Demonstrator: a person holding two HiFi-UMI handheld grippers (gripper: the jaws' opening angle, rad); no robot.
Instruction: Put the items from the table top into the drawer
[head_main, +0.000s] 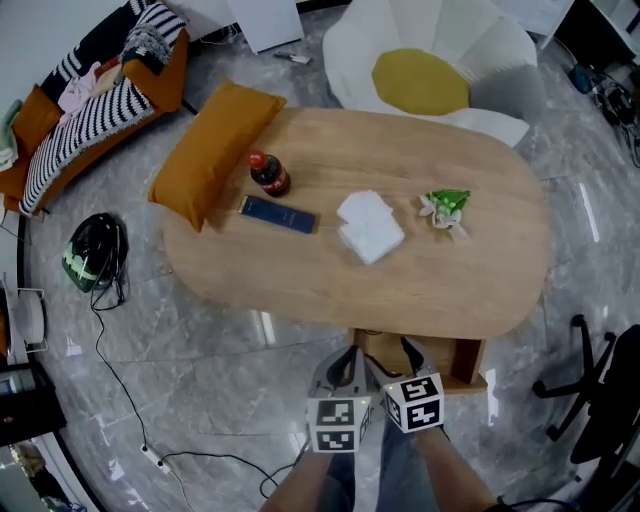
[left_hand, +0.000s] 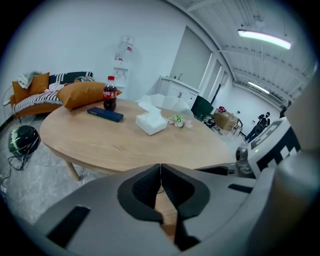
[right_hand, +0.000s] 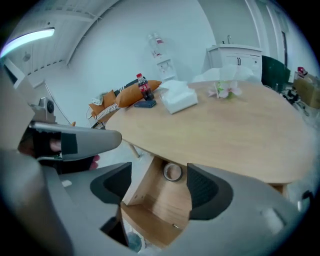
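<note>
Light wood makes the oval table (head_main: 440, 280), and four things lie on its top. At the left end stands a small cola bottle (head_main: 270, 173) with a red cap. In the left gripper view its red label shows the white Coca-Cola writing. Just beside the bottle lies a flat dark blue box (head_main: 277, 214). Any words on it are too small to read. Near the middle sits a white pile of tissues (head_main: 370, 227). To the right of it, a bit apart, lies a small fake flower (head_main: 446, 208) with green leaves and pale petals. An orange cushion (head_main: 214, 150) leans on the left end of the table.

Under the near edge of the table a wooden drawer (head_main: 466, 360) is pulled out. The right gripper view looks down into it. A roll of tape (right_hand: 173, 172) lies in there, at the back.

Both grippers hang in front of the drawer, side by side and low in the head view. The left gripper (left_hand: 160, 167) is squeezed tight, its two dark pads touch, and it holds nothing. The right gripper (right_hand: 159, 182) is let go, with its jaws wide apart and nothing in its grip. Each gripper has a cube with black and white square markers on it.

A black and green helmet (head_main: 93, 252) lies on the grey floor to the left.
</note>
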